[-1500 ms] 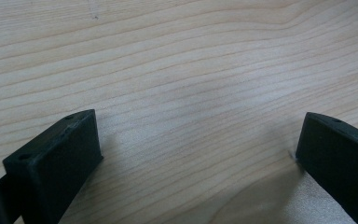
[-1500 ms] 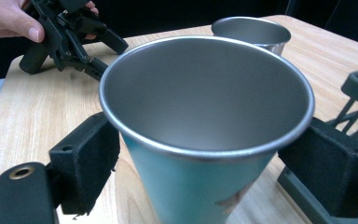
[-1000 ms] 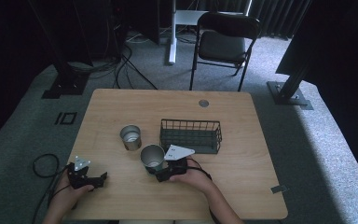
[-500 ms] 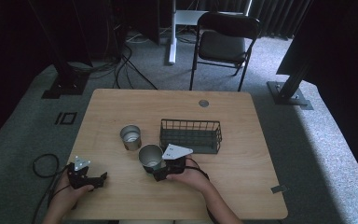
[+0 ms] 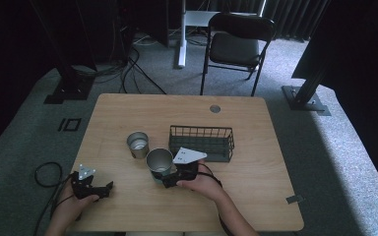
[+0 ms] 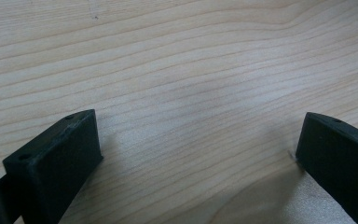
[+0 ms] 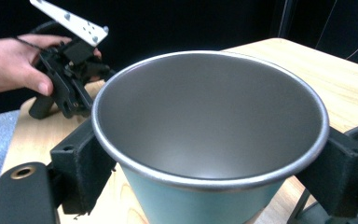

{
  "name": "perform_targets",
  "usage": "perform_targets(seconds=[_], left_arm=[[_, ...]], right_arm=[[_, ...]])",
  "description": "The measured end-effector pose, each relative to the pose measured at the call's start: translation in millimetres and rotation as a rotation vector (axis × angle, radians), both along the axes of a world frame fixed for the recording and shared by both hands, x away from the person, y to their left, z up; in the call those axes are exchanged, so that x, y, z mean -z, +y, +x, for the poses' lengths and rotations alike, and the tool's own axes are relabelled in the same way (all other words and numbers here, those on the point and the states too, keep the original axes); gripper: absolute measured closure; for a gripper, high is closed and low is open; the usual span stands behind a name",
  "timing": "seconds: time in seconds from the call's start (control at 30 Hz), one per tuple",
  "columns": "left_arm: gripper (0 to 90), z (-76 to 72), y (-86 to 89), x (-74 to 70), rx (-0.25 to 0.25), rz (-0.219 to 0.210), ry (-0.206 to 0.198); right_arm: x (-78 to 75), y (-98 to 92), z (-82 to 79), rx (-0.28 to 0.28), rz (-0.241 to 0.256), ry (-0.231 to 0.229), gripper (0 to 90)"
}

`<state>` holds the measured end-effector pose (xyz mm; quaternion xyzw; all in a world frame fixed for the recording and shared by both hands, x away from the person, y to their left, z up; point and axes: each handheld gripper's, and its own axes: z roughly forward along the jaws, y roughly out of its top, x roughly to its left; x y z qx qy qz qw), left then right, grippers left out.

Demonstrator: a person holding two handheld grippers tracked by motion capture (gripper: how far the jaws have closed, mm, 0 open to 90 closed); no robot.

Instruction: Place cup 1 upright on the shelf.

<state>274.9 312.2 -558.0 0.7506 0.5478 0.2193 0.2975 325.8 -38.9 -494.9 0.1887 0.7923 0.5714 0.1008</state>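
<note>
Brushed metal, matt black plastic, pale wood grain

The cup point(image 7: 209, 135) in the right gripper point(image 7: 209, 163) has a dull satin metal inside, a shinier rolled rim and a smooth teal outer wall; the jaws look matt, slightly rough black plastic. The table point(image 6: 177, 70) is smooth light wood; at 11 o'clock stands a second metal cup point(image 5: 138, 144), at 2 o'clock a dark wire basket point(image 5: 202, 142).

The left gripper point(image 5: 109, 186) is held low over the table near its 7 o'clock edge, in the left hand point(image 5: 74, 201), with the jaws spread wide and nothing between them. The right gripper point(image 5: 163, 181) is held near the 6 o'clock side by the right hand point(image 5: 202, 184), pointed toward 9 o'clock. Its jaws are pressed against both sides of a cup point(image 5: 159, 162). Both forearms are extended from the 6 o'clock edge.
</note>
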Motion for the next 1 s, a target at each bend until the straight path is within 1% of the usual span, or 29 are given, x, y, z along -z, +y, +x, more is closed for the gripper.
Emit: perform_targets(seconds=[0.1,0.27,0.4,0.5,0.63,0.7,0.83,0.9,1.0], left_arm=[[0.4,0.0,0.1,-0.1,0.001,0.001,0.001],[0.4,0.0,0.0,0.0,0.000,0.000,0.000],[0.4,0.0,0.1,0.0,0.001,0.002,0.001],[0.4,0.0,0.1,-0.1,0.001,0.002,0.001],[0.4,0.0,0.1,0.0,0.001,0.001,0.001],[0.4,0.0,0.1,0.0,0.001,0.002,0.001],[0.4,0.0,0.1,0.0,0.001,0.001,0.001],[0.4,0.0,0.1,0.0,0.001,0.001,0.001],[0.4,0.0,0.1,0.0,0.001,0.001,0.001]], right_arm=[[-5.0,-1.2,-0.6,0.007,0.004,0.001,13.2],[-14.3,-3.5,-0.8,0.011,0.014,-0.012,13.2],[-24.1,-6.8,-0.4,0.029,0.033,-0.017,13.2],[-31.2,-10.1,0.5,0.041,0.051,-0.011,13.2],[-40.4,-14.2,1.7,0.052,0.061,-0.031,13.2],[-42.0,-15.2,2.3,0.054,0.064,-0.033,13.2],[-52.7,-23.5,6.1,0.080,0.095,-0.041,13.2],[-57.4,-28.4,8.3,0.094,0.101,-0.051,13.2],[-64.5,-37.5,12.3,0.132,0.116,-0.063,13.2]])
